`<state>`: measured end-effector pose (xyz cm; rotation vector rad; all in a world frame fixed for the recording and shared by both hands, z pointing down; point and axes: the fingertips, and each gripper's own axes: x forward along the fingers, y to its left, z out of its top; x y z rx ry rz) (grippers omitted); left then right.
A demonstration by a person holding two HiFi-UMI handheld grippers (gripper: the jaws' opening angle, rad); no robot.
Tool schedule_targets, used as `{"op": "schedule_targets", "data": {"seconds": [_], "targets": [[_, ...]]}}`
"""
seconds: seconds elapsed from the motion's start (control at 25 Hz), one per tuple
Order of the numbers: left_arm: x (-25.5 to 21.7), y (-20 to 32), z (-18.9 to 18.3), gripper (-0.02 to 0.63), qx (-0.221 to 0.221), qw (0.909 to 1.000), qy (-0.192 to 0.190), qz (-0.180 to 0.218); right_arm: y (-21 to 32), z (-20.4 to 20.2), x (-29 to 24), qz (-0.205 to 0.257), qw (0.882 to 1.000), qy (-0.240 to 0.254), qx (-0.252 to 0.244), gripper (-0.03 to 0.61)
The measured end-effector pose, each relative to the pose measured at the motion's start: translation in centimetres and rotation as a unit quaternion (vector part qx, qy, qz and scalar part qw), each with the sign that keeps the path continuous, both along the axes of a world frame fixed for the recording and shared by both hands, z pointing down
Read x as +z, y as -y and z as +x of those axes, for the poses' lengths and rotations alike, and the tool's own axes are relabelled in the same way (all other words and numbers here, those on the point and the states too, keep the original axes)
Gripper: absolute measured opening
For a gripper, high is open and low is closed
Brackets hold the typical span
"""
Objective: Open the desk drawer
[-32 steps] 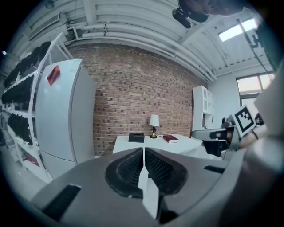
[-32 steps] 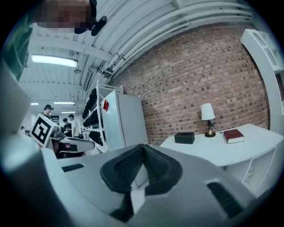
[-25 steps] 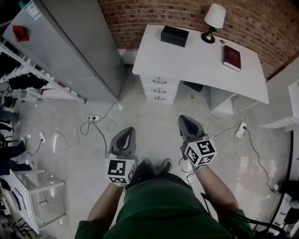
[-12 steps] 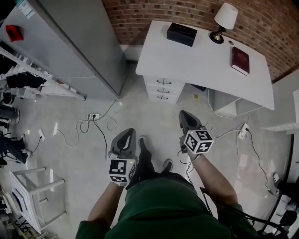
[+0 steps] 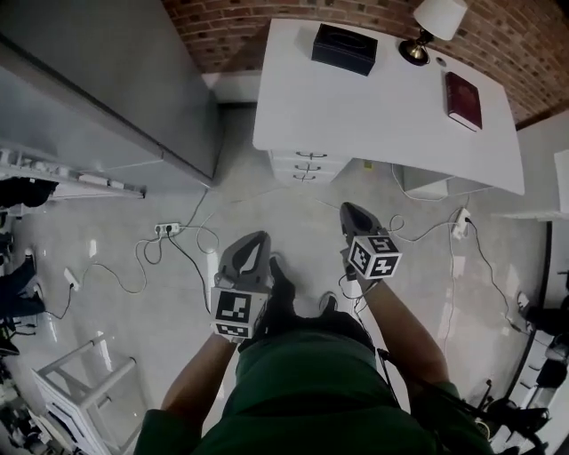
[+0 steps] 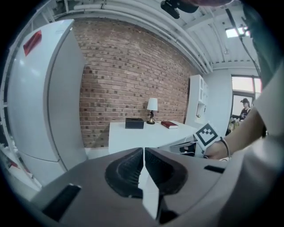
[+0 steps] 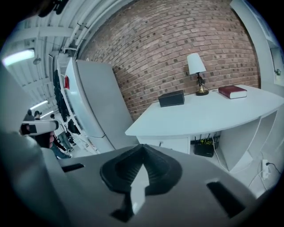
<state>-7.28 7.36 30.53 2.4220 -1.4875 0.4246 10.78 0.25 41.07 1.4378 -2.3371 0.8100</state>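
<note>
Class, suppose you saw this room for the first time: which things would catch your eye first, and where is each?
The white desk against the brick wall dominates the top of the head view, bearing a black box, a lamp and a red book. Nearer, the left gripper and right gripper, both shut and empty, point toward its closed drawers.

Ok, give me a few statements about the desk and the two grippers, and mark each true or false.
1. The dark red book lies on the white desk. True.
2. The left gripper and the right gripper both have their jaws shut with nothing between them. True.
3. The top one of the desk's three white drawers is pulled out. False: all three are closed.
4. The white-shaded table lamp stands on the book. False: it stands on the desk, apart from the book.
5. The black rectangular box sits on the desk. True.
</note>
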Motion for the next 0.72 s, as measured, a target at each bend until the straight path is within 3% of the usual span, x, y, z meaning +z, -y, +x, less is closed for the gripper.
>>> {"op": "schedule_targets", "data": {"seconds": [0.24, 0.72], "targets": [[2.8, 5.0, -1.4, 0.011, 0.043, 0.999, 0.01, -0.007, 2.4, -2.1, 1.5, -0.003, 1.0, -0.02, 0.019, 0.002], [9.2, 10.8, -1.8, 0.011, 0.04, 0.9986, 0.024, -0.024, 5.2, -2.0, 3.8, -0.001, 0.998, -0.007, 0.058, 0.002]]}}
